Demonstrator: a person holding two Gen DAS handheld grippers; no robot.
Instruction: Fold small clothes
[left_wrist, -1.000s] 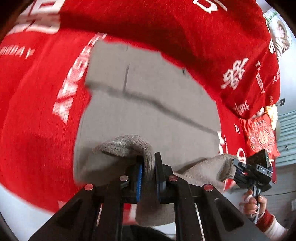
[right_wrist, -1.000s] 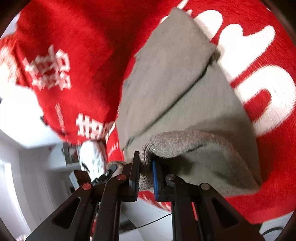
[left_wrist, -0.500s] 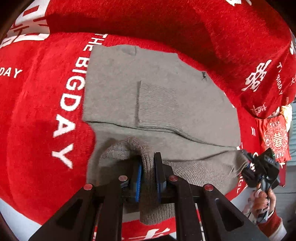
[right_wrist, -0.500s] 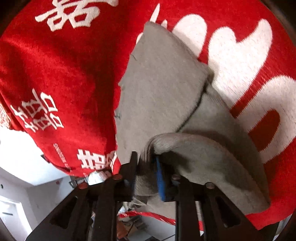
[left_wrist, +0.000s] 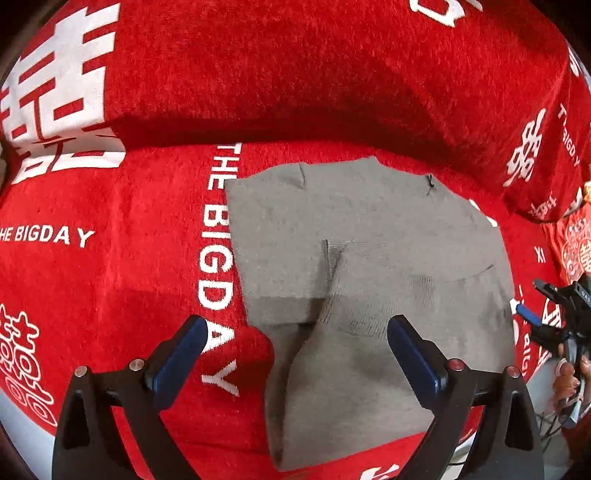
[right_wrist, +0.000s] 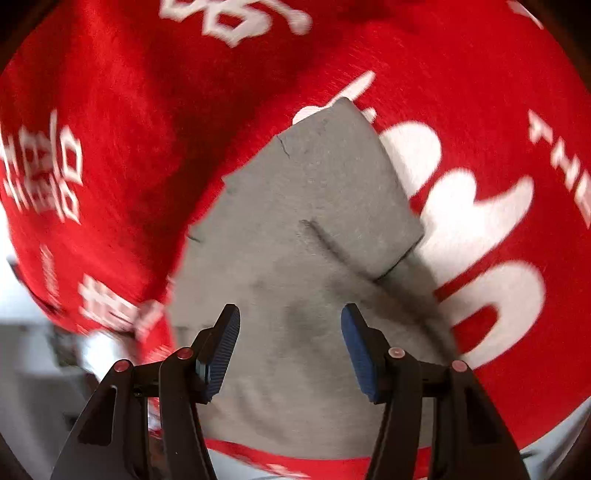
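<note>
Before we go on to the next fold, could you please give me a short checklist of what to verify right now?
1. Left gripper let go, jaws just opened, nothing pinched: ok.
2. Right gripper let go, jaws just opened, nothing between pads: ok.
3. Grey sweater lying on the red blanket: ok.
4. Folded layer lies flat, no bunching: ok.
5. Edges squarely aligned: cannot tell, fisheye bends them.
</note>
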